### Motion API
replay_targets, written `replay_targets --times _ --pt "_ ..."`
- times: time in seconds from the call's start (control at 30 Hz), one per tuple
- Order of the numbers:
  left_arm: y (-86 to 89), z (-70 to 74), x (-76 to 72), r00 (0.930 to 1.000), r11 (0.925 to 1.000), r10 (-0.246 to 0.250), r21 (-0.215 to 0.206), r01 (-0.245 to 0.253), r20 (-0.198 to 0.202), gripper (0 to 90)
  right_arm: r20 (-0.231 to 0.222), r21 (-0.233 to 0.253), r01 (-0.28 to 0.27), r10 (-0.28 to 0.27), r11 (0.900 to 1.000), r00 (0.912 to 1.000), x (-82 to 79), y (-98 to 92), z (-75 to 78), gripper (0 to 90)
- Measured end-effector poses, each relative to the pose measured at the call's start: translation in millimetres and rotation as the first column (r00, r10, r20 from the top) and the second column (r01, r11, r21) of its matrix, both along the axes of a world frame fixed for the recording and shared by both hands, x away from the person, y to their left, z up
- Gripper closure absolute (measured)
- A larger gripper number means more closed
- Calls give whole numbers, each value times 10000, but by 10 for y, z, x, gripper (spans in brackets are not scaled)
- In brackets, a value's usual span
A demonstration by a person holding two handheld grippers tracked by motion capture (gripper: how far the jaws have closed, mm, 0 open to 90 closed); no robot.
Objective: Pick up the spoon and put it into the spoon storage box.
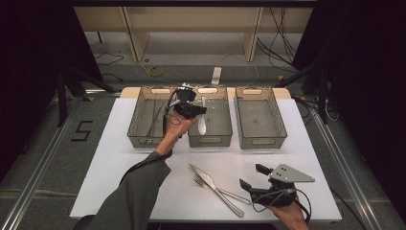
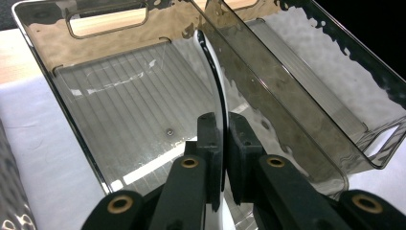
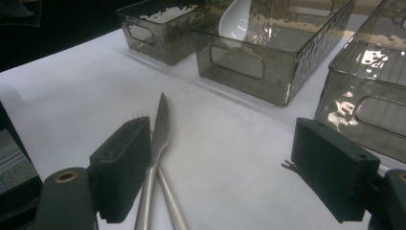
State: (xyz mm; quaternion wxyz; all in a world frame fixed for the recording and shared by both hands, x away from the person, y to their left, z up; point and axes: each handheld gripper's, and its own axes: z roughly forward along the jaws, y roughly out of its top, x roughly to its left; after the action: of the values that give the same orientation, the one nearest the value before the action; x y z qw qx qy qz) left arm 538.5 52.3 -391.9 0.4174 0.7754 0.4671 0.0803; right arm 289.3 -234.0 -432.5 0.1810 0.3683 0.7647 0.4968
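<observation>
While gripped, spoon (image 2: 216, 91) bears no writing.

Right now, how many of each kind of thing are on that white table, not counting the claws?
Smoky clear bins: 3
White spoon, held in the left claw over the middle bin: 1
Metal knife: 1
Metal fork: 1
Total: 6

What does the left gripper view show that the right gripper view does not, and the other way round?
Left gripper view: the left gripper is shut on the thin handle of the white ceramic spoon over the bin floor.

Right gripper view: the open right gripper, the steel table knife and the steel fork on the white table.

Both: the spoon and the middle smoked transparent plastic bin.
</observation>
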Motion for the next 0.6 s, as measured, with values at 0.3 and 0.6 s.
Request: replay_targets --times 0.3,0.6 --pt "-47 -45 6 9999 9998 -128 155 129 -69 839 -24 16 -4 4 10000 10000 3 2 -4 228" --pt "-51 6 13 9993 9992 319 233 -323 175 527 -10 -5 -13 13 10000 10000 1 -1 -4 228"
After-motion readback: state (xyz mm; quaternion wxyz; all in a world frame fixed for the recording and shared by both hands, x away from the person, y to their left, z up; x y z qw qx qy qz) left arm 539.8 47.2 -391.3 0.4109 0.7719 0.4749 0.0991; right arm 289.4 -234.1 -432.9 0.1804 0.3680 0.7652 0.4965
